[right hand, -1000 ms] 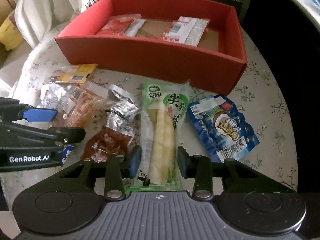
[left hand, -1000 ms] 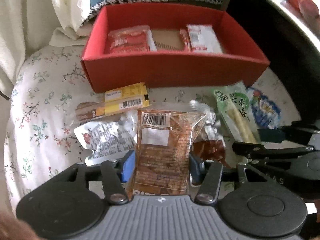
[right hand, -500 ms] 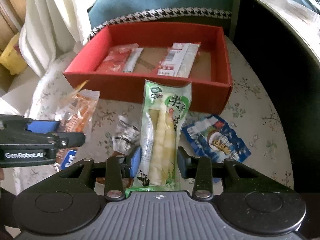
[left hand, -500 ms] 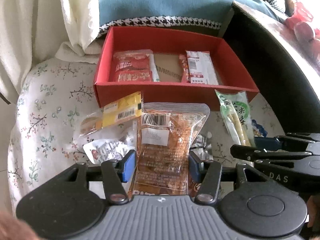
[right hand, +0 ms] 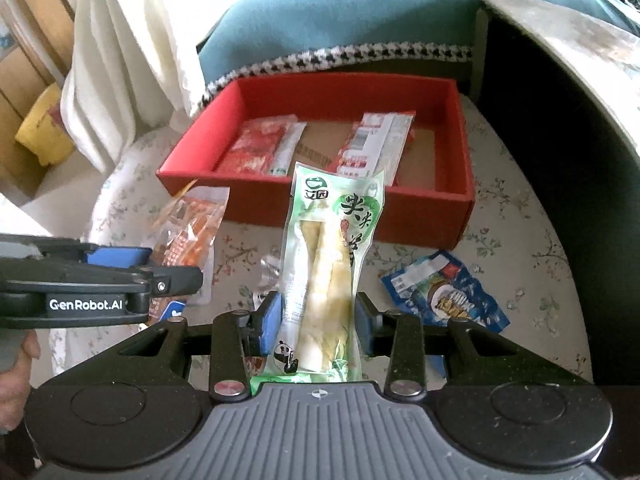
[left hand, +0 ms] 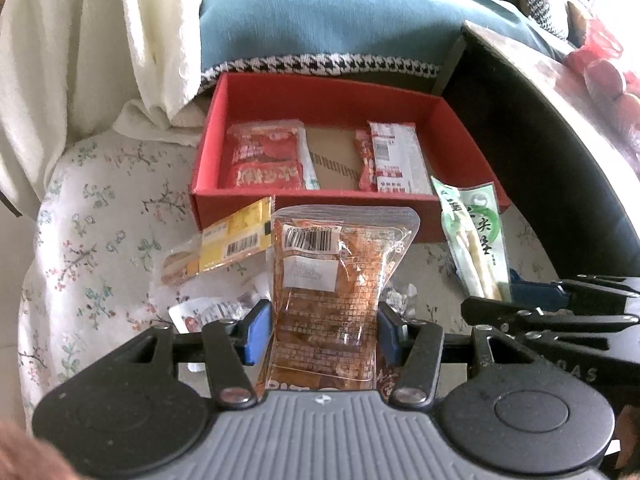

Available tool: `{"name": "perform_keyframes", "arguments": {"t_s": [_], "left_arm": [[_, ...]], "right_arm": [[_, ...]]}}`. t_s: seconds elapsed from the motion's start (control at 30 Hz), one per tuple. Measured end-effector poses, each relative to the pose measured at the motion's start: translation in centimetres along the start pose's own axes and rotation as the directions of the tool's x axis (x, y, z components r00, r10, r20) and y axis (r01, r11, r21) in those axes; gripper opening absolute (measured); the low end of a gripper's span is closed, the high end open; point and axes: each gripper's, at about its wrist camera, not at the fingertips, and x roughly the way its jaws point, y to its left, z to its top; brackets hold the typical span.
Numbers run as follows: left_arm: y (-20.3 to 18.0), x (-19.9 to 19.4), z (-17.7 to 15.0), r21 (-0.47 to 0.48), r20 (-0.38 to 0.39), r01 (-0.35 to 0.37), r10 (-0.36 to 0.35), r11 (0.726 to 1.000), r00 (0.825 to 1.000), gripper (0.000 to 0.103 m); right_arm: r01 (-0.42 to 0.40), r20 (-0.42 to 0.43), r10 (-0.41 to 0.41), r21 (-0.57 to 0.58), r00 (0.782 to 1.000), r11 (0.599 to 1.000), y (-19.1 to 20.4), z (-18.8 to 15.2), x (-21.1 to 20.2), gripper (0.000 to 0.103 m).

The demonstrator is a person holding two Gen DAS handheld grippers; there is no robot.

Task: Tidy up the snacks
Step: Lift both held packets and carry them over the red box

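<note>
My left gripper point(left hand: 324, 330) is shut on an orange-brown clear snack pack point(left hand: 332, 288), lifted above the flowered cloth. My right gripper point(right hand: 318, 318) is shut on a green bamboo-shoot pack point(right hand: 328, 264), also held up in the air. Behind both sits the red box point(left hand: 312, 208) point(right hand: 464, 184), holding a red snack bag point(left hand: 264, 156) at left and a red-and-white packet point(left hand: 394, 160) at right. In the right wrist view the left gripper point(right hand: 172, 276) shows at the left edge with its orange pack point(right hand: 188, 232). The bamboo pack point(left hand: 476, 240) appears at right in the left wrist view.
Loose on the cloth lie a yellow packet point(left hand: 236, 240), a white pouch point(left hand: 200, 312), a crumpled silver wrapper point(right hand: 268, 268) and a blue bag point(right hand: 444, 296). A dark table point(left hand: 552, 128) rises at right. A teal cushion point(left hand: 328, 16) and white cloth point(right hand: 120, 60) lie behind the box.
Both grippers have risen with their packs off the cloth. The view has tilted up, so the box sits lower and more of the cushion shows.
</note>
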Motion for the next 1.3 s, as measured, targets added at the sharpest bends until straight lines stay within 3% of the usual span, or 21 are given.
{"name": "perform_keyframes", "arguments": {"t_s": [0.33,0.97,1.3], "left_arm": [[-0.8,-0.6,0.4,0.044,0.059,-0.054,0.052,0.998,0.997,0.047],[-1.1,-2.1,2.1,0.036,0.146,-0.047,0.042,0.998,0.988,0.047],[-1.1,-2.3,3.0,0.036,0.199,-0.089,0.081,0.995,0.977,0.047]], "right_arm": [[-0.010,0.043,0.010,0.007,0.999,1.000,0.1,0.9,-0.5,0.046],[-0.020,0.114,0.018,0.019,0.993,1.000,0.6,2.4,-1.2,0.047],[-0.026,0.146,0.023,0.019,0.989,0.999,1.4,3.7,-1.3,0.047]]}}
